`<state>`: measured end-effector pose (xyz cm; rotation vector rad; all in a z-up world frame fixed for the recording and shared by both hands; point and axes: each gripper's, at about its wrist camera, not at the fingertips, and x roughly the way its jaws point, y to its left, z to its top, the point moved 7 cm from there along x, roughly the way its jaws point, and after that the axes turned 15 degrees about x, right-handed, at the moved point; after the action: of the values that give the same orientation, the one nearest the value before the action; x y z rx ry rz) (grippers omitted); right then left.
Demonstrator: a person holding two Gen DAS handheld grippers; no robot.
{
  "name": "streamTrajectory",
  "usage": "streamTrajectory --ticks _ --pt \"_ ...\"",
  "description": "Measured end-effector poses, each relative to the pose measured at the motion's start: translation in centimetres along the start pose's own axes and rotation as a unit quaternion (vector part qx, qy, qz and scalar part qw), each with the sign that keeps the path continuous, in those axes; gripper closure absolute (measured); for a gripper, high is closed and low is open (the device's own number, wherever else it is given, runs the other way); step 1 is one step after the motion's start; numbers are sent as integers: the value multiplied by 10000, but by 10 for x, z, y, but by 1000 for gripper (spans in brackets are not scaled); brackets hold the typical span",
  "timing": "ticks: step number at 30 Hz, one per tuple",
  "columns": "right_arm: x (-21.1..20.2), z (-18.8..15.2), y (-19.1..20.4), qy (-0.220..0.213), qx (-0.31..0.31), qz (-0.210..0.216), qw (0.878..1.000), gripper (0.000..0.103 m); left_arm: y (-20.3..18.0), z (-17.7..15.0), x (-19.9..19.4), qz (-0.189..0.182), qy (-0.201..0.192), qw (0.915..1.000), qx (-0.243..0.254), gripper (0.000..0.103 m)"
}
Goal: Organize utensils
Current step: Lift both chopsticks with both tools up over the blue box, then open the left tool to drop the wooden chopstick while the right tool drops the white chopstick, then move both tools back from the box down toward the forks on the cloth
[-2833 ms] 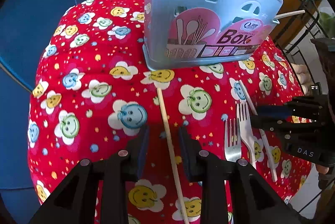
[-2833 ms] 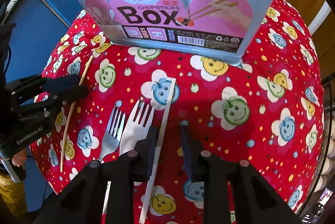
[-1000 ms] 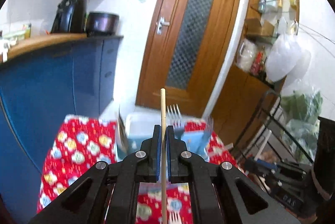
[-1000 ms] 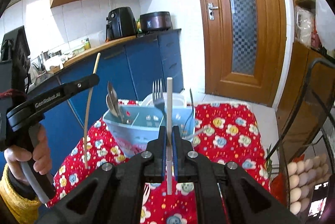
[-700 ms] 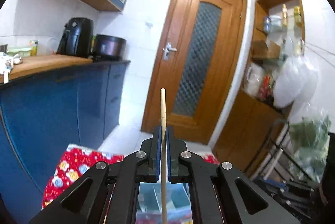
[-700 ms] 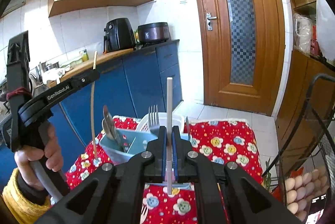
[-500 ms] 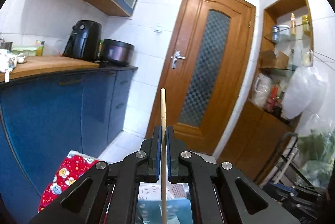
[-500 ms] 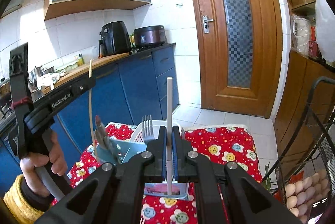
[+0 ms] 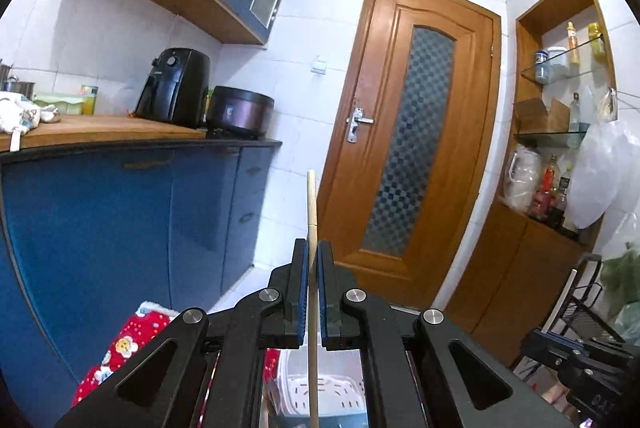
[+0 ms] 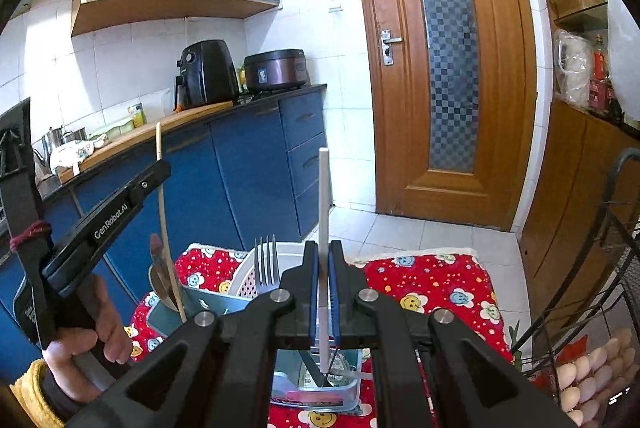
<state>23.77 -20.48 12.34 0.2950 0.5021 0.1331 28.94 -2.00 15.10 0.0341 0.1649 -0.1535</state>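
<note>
My left gripper (image 9: 313, 248) is shut on a thin wooden chopstick (image 9: 311, 204) that stands upright between its pads. In the right wrist view this gripper (image 10: 162, 170) hangs at the left, held by a hand (image 10: 92, 332), and the wooden chopstick (image 10: 162, 212) reaches down to the left end of the blue utensil box (image 10: 200, 302). My right gripper (image 10: 324, 248) is shut on a white chopstick (image 10: 324, 188), also upright, whose lower end shows over the box's near compartment. A fork (image 10: 266, 260) and a spoon (image 10: 158, 268) stand in the box.
The box stands on a red flowered cloth (image 10: 432, 280), with a white basket (image 10: 246, 278) behind it. A wire rack (image 10: 612, 260) with eggs (image 10: 592, 368) is at the right. Blue cabinets (image 9: 100, 220) run along the left, and a wooden door (image 9: 408, 156) is ahead.
Both grippers closed on chopsticks that lay on the cloth, raised them upright and carried them forward over the box. The left view has tilted up, so the table has sunk out of sight.
</note>
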Motion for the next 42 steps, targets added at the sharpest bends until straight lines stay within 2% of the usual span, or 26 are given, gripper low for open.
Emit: streamTrajectory --ticks 17,20,22,25,30,32,33,42 --pt "30 -39 -4 458 -68 -181 9988 97 -16 -50 3 -222 457 9986 163 99" --pt "28 -41 -6 480 36 -161 9987 89 -18 -57 1 -344 581 9976 159 99" --pt "26 -41 -7 477 113 -115 9987 78 -19 -61 0 -423 674 9967 179 99" --pt "21 -40 -7 456 208 -60 9987 75 -24 -65 -2 -485 848 9947 323 98" --pt "8 -37 -5 359 284 43 9989 71 -33 -67 -14 -523 993 9920 571 86" --pt "1 -37 -4 354 330 63 9988 69 -33 -67 -19 -539 1006 9920 530 71" --pt "-1 -36 -5 370 360 72 9986 69 -32 -66 -21 -545 1024 9920 497 68" --pt "-37 -41 1 338 470 228 9981 68 -29 -66 -50 -651 1240 9890 475 67"
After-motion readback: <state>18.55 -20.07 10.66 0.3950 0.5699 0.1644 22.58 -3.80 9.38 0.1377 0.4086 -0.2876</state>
